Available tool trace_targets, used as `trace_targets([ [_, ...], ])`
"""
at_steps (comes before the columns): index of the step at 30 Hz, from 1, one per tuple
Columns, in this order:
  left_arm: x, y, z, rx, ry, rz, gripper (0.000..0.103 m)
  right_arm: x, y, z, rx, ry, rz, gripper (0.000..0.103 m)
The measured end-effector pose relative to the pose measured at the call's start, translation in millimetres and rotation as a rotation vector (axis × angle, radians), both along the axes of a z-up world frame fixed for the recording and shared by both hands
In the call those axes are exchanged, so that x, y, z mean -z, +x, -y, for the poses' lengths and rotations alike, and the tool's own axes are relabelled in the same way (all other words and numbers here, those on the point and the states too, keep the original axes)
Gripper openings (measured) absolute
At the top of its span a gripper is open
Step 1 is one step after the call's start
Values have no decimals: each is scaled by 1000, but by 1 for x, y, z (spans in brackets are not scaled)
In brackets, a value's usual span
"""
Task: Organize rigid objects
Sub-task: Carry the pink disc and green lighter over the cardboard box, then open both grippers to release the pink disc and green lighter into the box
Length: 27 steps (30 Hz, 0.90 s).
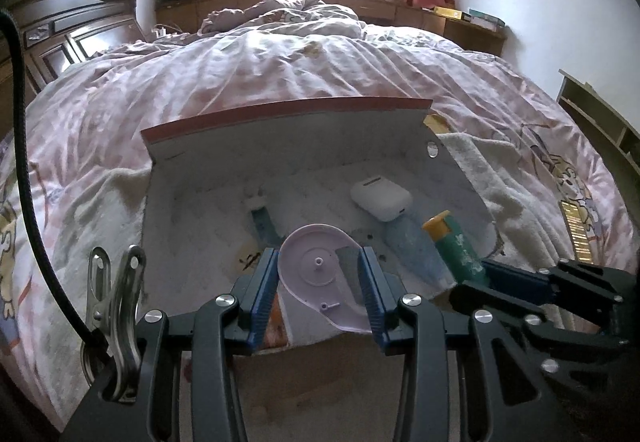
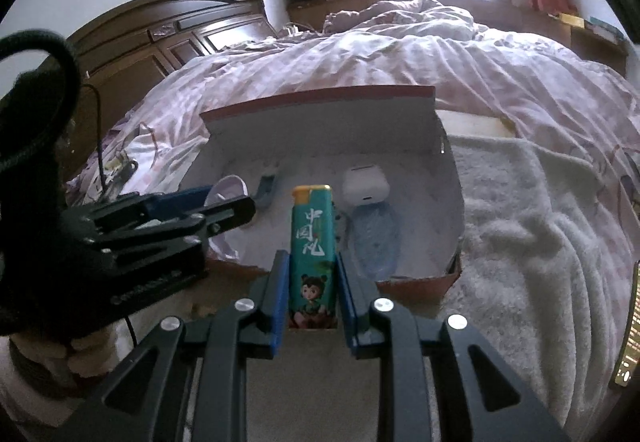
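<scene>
Right wrist view alone shows lighter [image 2: 313, 242] print; left, clip [image 1: 116, 298].

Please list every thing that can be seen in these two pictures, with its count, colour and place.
box: one, white inside, red edge, open on the bed
earbud case: one, white, in the box
blue bottle: one, pale blue, in the box below the case
blue strap: one, in the box, left part
lighter: one, green with yellow top, in the right claw
tape case: one, lilac, in the left claw
quilt: one, pink, on the bed
towel: one, white, under the box
left claw: shut on the tape case
right claw: shut on the lighter
</scene>
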State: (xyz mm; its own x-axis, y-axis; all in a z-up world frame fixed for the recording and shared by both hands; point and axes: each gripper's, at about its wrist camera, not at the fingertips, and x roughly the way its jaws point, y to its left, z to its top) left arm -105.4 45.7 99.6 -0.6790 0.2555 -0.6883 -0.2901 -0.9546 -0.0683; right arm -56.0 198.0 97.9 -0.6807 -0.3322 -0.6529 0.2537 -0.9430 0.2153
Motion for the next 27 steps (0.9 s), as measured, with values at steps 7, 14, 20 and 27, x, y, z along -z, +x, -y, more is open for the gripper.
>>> trace_targets([
  [7, 22, -19, -8, -8, -5, 47, 41, 2, -9, -6, 25, 22, 2, 24],
  [14, 36, -28, -12, -10, -20, 77, 41, 3, -31, -18, 76, 25, 10, 24],
  [20, 40, -31, -15, -11, -40, 72, 41, 8, -46, -25, 105, 19, 29, 24],
  [27, 42, -32, -17, -10, -52, 64, 41, 17, -57, -27, 122, 41, 46, 24],
])
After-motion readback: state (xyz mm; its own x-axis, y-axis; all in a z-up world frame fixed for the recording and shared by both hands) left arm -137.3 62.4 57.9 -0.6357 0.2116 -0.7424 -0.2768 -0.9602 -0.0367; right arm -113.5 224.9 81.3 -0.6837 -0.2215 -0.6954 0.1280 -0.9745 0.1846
